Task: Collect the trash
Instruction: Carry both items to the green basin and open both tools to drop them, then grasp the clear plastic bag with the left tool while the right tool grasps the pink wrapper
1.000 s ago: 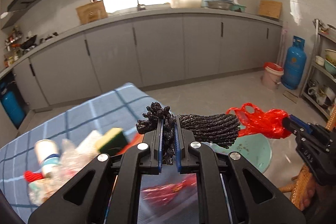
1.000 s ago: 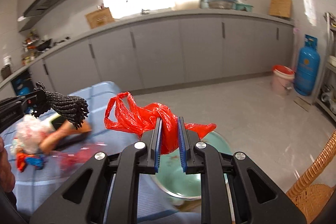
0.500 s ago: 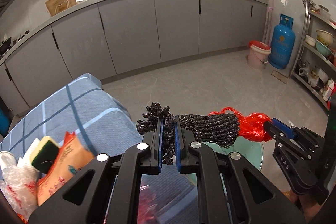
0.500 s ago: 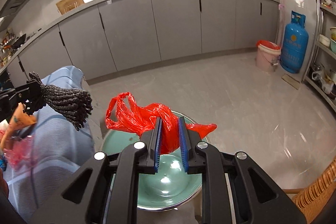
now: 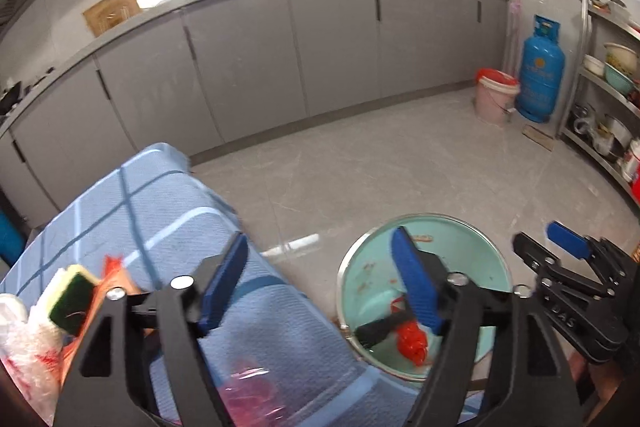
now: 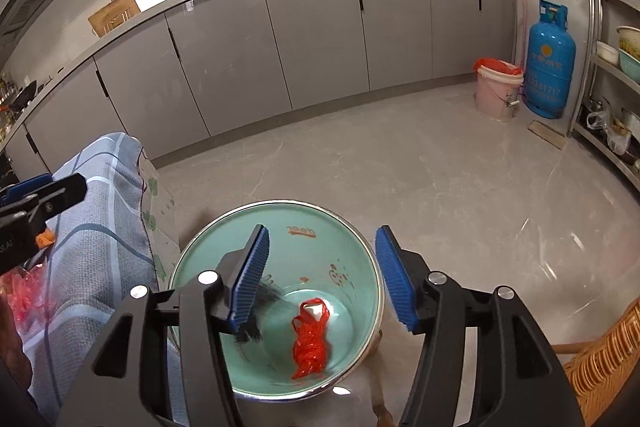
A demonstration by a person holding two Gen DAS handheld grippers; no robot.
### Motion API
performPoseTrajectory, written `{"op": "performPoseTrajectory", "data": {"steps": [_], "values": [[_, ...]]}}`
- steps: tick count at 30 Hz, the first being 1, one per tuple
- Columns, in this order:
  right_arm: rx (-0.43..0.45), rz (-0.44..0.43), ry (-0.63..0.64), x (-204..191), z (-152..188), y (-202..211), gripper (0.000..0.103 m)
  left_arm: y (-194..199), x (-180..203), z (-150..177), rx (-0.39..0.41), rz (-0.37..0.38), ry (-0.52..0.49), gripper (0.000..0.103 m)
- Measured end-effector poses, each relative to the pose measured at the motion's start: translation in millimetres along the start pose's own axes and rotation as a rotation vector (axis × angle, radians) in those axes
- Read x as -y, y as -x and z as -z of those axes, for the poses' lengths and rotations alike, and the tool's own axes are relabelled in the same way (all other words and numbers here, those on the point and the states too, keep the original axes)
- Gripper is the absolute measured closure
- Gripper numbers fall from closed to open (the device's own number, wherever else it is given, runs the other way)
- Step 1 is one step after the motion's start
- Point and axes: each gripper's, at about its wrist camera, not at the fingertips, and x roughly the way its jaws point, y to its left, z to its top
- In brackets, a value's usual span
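Left wrist view: my left hand-held gripper (image 5: 316, 283) has just opened wide and grips nothing. The black glove (image 5: 378, 331) it carried a second ago now lies in the green basin (image 5: 486, 255), lower right, beside the red bag (image 5: 412, 341).

Right wrist view: my right hand-held gripper (image 6: 322, 275), tilted down over the basin (image 6: 280, 215), has opened too, empty. Two pieces collected, I judge; more trash waits on the blue-clothed bench (image 6: 100, 227), left.

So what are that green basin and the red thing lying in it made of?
The basin looks like enamelled metal: glossy pale green inside, with a shiny silvery rim and chipped, rusty-looking spots. The red thing looks like a thin plastic bag: crumpled, slightly translucent, with handle loops showing.
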Motion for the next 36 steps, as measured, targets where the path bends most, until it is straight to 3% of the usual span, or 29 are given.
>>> {"op": "performPoseTrajectory", "data": {"steps": [8, 11, 20, 32, 36], "values": [[0.013, -0.054, 0.034, -29, 1, 24, 0.034, 41, -28, 7, 0.053, -0.05, 0.053, 0.012], [0.016, -0.082, 0.058, -45, 4, 32, 0.032, 58, -41, 13, 0.074, -0.092, 0.079, 0.011], [0.018, -0.157, 0.144, -103, 14, 57, 0.027, 105, -85, 26, 0.107, -0.129, 0.154, 0.011], [0.01, -0.255, 0.253, -174, 27, 82, 0.025, 164, -164, 70, 0.127, -0.297, 0.213, 0.01], [0.005, -0.271, 0.287, -195, 32, 86, 0.019, 175, -191, 86, 0.117, -0.349, 0.245, 0.007]]}}
